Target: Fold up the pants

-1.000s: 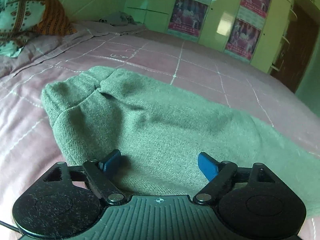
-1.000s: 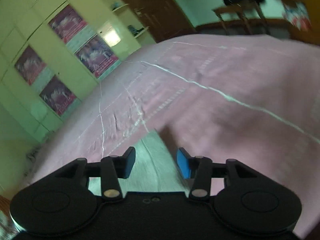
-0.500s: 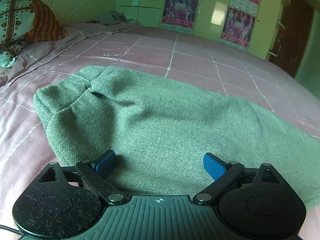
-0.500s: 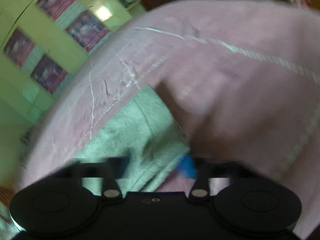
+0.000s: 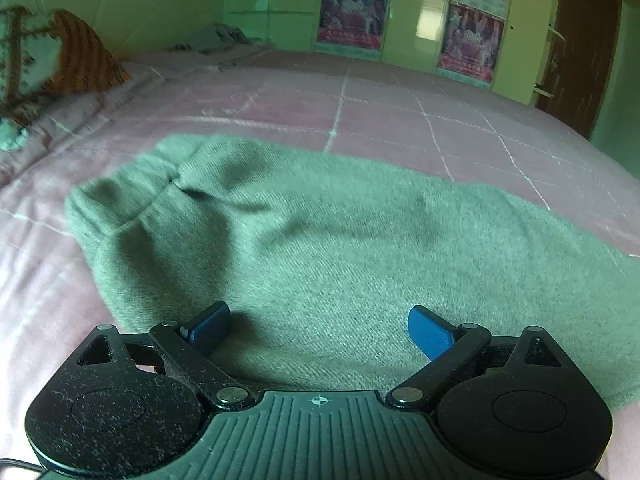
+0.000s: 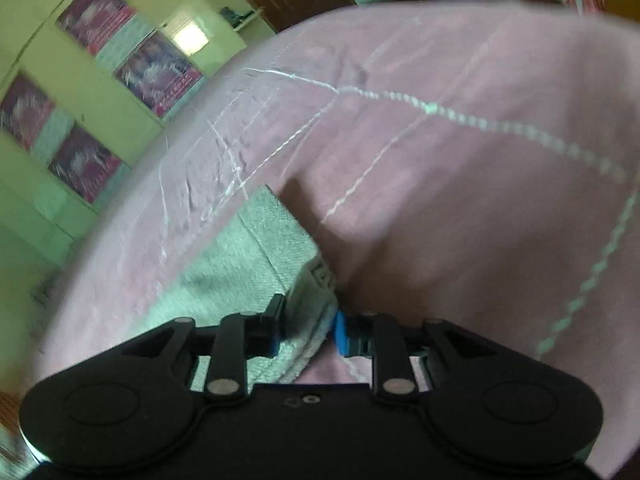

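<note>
Two tools work over grey-green pants point(image 5: 320, 240) spread on a pink quilted bed point(image 5: 380, 120): left tool point(image 5: 320, 324) gapes wide above them, right tool point(image 6: 308, 324) pinches their hem; postered wardrobes point(image 5: 468, 36) at 12 o'clock

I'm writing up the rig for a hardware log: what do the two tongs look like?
Both are alike: black speckled bodies with two round housings, black linkage arms with silver pivot pins, and blue fingertip pads. The left tongs have a ribbed centre plate with a small crosshair mark and a thin cable. The right tongs have a smooth plate.
</note>
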The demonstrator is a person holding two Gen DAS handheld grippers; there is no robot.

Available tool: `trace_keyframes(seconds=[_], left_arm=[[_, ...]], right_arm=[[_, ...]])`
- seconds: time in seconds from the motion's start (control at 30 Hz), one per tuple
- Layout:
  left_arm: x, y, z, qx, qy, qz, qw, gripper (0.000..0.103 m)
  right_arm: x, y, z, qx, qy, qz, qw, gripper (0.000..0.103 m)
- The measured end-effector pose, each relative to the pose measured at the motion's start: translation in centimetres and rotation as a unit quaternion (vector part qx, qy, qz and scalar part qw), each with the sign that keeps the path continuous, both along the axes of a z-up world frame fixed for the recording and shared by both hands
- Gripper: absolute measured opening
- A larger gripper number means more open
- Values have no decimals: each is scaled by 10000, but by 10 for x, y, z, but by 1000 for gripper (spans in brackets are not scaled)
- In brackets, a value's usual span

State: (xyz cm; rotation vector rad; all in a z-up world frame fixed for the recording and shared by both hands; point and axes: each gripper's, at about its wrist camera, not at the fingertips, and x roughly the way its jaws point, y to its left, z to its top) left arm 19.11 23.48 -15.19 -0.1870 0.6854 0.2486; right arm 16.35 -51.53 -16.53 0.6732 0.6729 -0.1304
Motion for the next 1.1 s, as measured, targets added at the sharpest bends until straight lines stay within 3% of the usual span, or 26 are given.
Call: trace_keyframes(seconds=[0.1,0.17,0.3,0.4,0.47,0.5,0.57,0.6,0.63,0.67,0.7,0.77,0.8,0.83,0.97,1.1], left_arm=[[-30,-8,27,-346,-1037,151,9939,95],[-29,-28,37,-483,-1141,-164,9922,95],[-10,-104,37,-209,-1140,-1248,9854,95],[4,-160,20,-74,-924,-1894,9775,95],[12,-188,4,8,-593,-2220,9732,95],[17,-198,-6,158,-318,-2298,9726,95],[17,-196,-14,282,-352,-2271,9728,97],[19,-188,-14,207,-303,-2180,9753,97],[21,-175,-10,190,-234,-2043,9784,97],[23,-163,-5,224,-154,-1884,9817,97],[23,-151,1,243,-55,-1629,9863,97],[23,-119,18,-36,-358,-1306,9908,97],[26,-108,26,-78,-484,-1166,9920,97],[34,-101,33,-27,-557,-1017,9932,97],[75,-100,33,-49,-464,-1071,9932,97],[104,-106,-10,-47,195,-1192,9927,97]], right_arm=[[-29,12,25,-1057,-514,-617,9912,35],[-39,25,35,-1354,-840,-561,9856,34],[-18,96,37,-1751,-1096,1104,9722,34],[0,164,31,-1477,-1231,2220,9559,34],[6,213,25,-1396,-1177,2965,9374,34],[8,242,21,-1425,-1164,3409,9219,34],[9,281,14,-1473,-1035,3969,9001,36],[14,293,7,-1618,-889,4023,8967,33],[23,297,-1,-1892,-776,3892,8982,30],[30,290,-4,-2030,-778,3606,9070,19],[37,275,-3,-1958,-717,3253,9224,14],[45,239,4,-1576,-573,2688,9485,16],[48,226,10,-1632,-556,2548,9515,30],[49,219,17,-1776,-614,2413,9521,33],[76,220,29,-1629,-760,2307,9563,32],[92,266,15,-1552,-812,2847,9425,31]])
